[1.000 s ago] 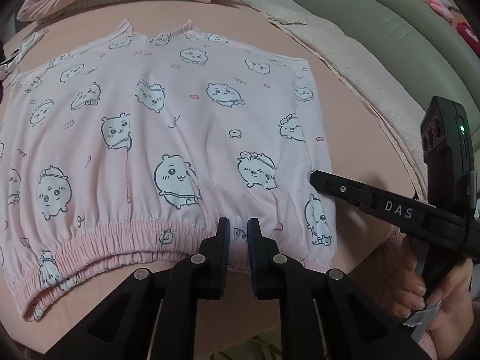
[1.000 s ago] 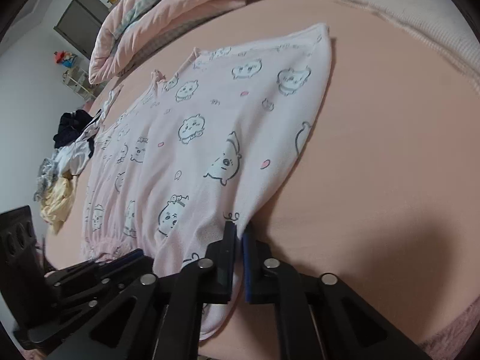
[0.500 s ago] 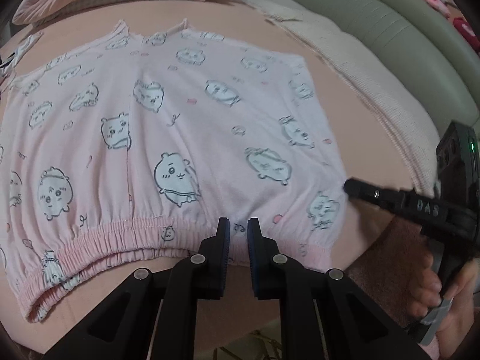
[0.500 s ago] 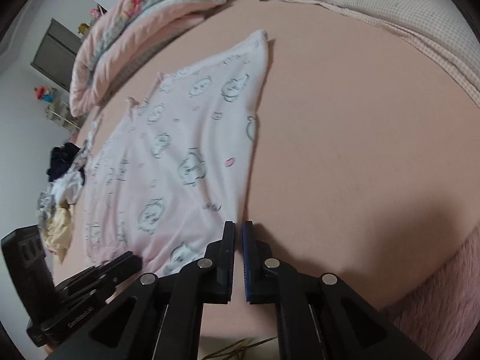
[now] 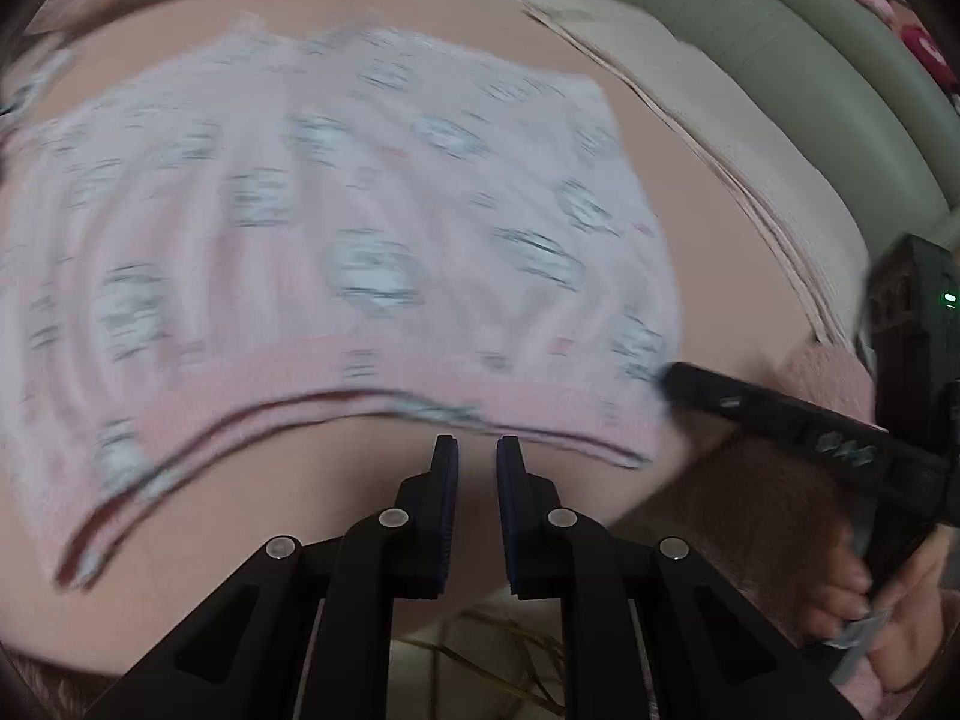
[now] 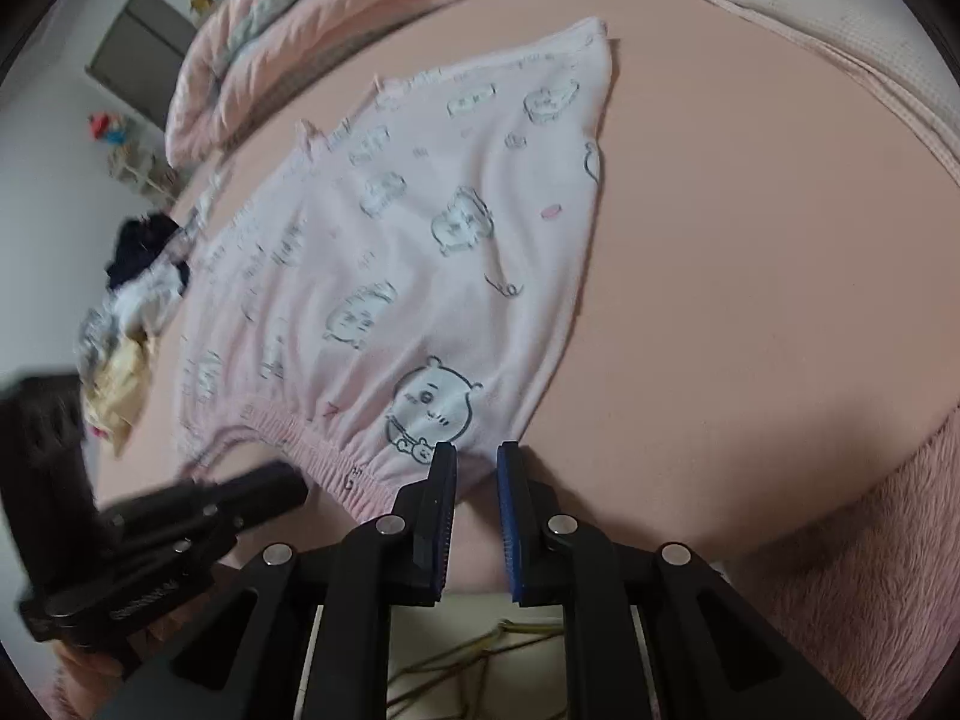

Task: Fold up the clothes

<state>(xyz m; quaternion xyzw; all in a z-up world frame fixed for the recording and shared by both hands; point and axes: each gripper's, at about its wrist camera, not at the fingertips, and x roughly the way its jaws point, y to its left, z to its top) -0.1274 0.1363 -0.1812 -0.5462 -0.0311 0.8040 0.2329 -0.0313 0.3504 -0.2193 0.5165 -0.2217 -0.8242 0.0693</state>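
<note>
The pink printed garment (image 6: 420, 252) lies spread flat on the bed (image 6: 750, 240), its elastic waistband (image 6: 336, 456) along the near edge, close to both tools. The left gripper (image 5: 477, 456) hovers just short of that band with its jaws parted and nothing between them; the cloth edge is near but apart from the tips, though this view is blurred. The right gripper (image 6: 477, 462) sits at the garment's right near corner, jaws likewise released, the left pad touching or just overlapping the hem while the right pad is over bare sheet. The step in hand appears to be taking a fresh hold on the waistband for the first fold. To do it well, each tool should probably slide its lower pad under the elastic so both layers are pinched, one near each end of the band, then lift evenly so the fabric does not skew. Thin knit tends to slip and bunch, so a shallow bite risks catching the top layer only. Around the work, a quilt (image 6: 288, 42) is heaped at the far end of the bed, a small pile of other clothes (image 6: 132, 312) lies beyond the garment's left side, and a fuzzy pink sleeve (image 6: 840, 570) shows at the near edge. Nothing lies on the garment itself.
</note>
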